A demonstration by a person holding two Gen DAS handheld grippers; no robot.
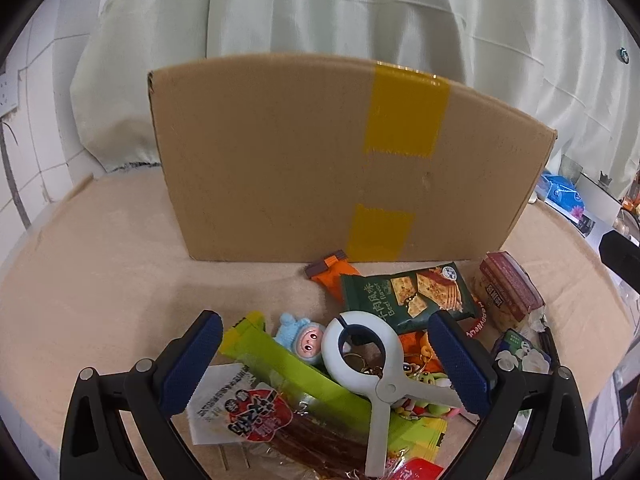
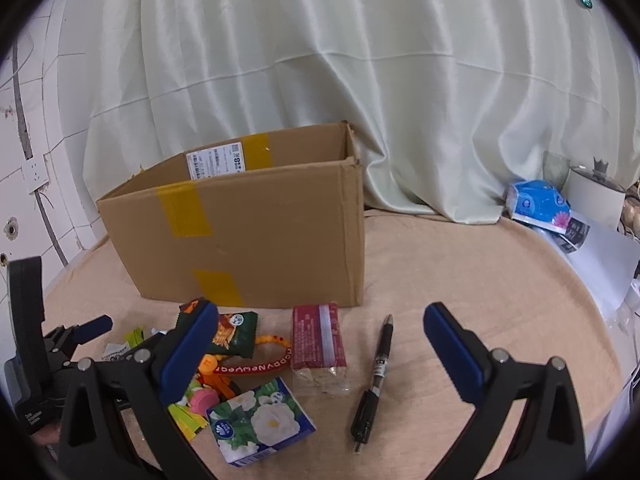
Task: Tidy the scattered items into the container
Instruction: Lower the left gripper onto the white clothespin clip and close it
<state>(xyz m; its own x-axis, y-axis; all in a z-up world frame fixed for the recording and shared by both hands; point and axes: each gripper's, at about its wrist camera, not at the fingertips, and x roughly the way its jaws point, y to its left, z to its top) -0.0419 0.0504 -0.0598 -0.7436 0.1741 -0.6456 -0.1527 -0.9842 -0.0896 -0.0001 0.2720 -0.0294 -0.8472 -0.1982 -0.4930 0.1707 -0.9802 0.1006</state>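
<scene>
Both tools spread: left tool [image 1: 326, 364] straddles clip [image 1: 370, 364], so pinch its ring, lift clear over box [image 1: 320, 160] rim; right tool [image 2: 320, 354] holds nothing.

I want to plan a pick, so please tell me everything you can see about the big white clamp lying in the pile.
The white spring clamp looks like plastic, with a round jaw ring, a centre pivot and two long handles splayed toward the camera. It lies flat on top of the green snack packet and over a keyring. It sits between the fingers of the open left hand-held gripper, which do not touch it.
</scene>
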